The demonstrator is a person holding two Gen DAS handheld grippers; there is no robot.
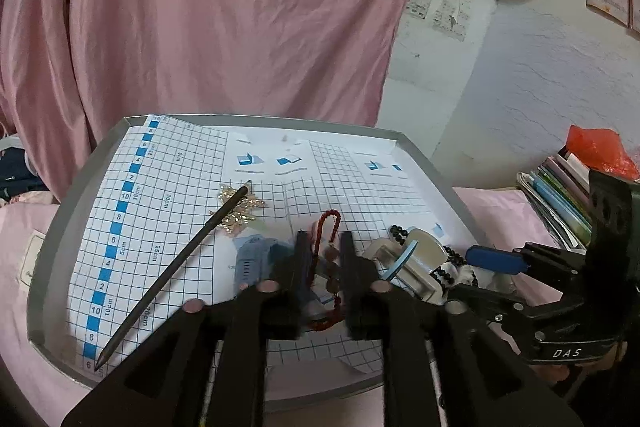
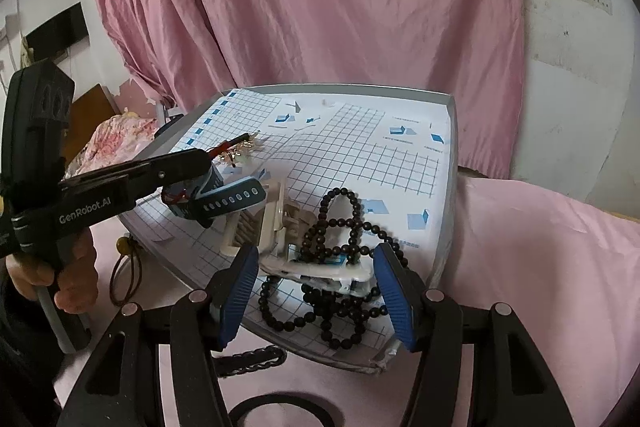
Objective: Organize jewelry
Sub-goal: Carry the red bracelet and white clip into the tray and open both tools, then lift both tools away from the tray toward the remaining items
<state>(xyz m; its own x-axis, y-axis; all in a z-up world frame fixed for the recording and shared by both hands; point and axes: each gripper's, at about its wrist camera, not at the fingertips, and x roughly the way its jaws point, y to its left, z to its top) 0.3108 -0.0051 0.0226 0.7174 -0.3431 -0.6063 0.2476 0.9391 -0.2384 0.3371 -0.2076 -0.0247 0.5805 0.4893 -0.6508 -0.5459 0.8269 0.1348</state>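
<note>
Left wrist: my left gripper point(image 1: 323, 267) hangs low over the grey tray point(image 1: 60, 239), jaws narrowed around the red bead bracelet point(image 1: 328, 227). Blur hides contact — I cannot tell whether it is gripped. A dark stick point(image 1: 176, 267) lies across the gold ornament point(image 1: 240, 207), well clear to one side.

Right wrist: my right gripper point(image 2: 316, 287) stands spread wide, holding nothing. The black bead necklace point(image 2: 340, 227) loops over the cream hair clip point(image 2: 276, 219), between the blue pads point(image 2: 240, 291) — likely the next pick.
</note>
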